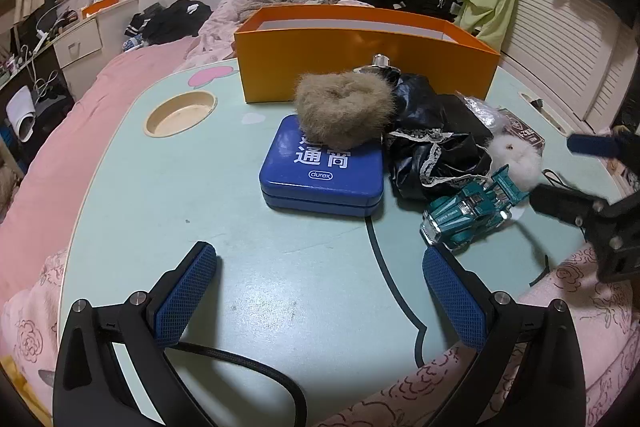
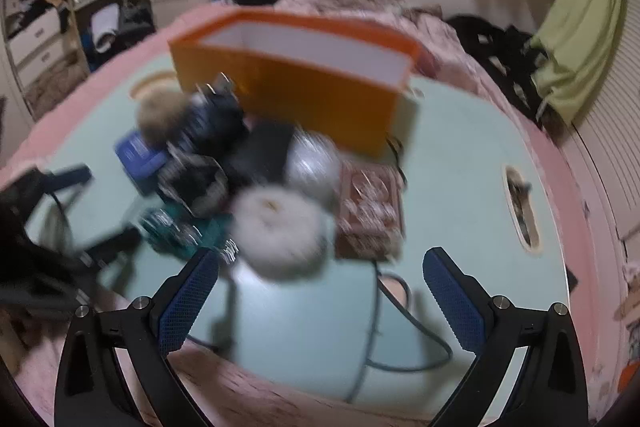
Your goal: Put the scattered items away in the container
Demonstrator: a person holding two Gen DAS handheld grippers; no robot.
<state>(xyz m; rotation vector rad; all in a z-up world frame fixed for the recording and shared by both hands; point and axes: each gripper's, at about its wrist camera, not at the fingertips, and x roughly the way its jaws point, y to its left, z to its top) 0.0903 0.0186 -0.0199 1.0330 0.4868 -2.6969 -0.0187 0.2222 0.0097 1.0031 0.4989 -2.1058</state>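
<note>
Clutter sits mid-worktop [image 1: 160,195] before the empty orange box [image 1: 360,67]: brown puff [image 1: 344,111] on a blue tin [image 1: 320,175], black cloth [image 1: 432,143], toy car [image 1: 468,215], white puff [image 2: 276,231]. Left tool [image 1: 320,291] and right tool [image 2: 320,291] both hover spread, empty.

Orange box [image 1: 360,67]; blue tin [image 1: 320,175]; brown fluffy scrunchie [image 1: 344,107]; teal toy car [image 1: 464,215]; mint-green table [image 1: 160,207].

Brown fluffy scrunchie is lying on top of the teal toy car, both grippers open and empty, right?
Not quite. In the left wrist view the brown fluffy scrunchie lies on the blue tin, not the teal toy car. Left gripper and right gripper are open and empty.
</note>
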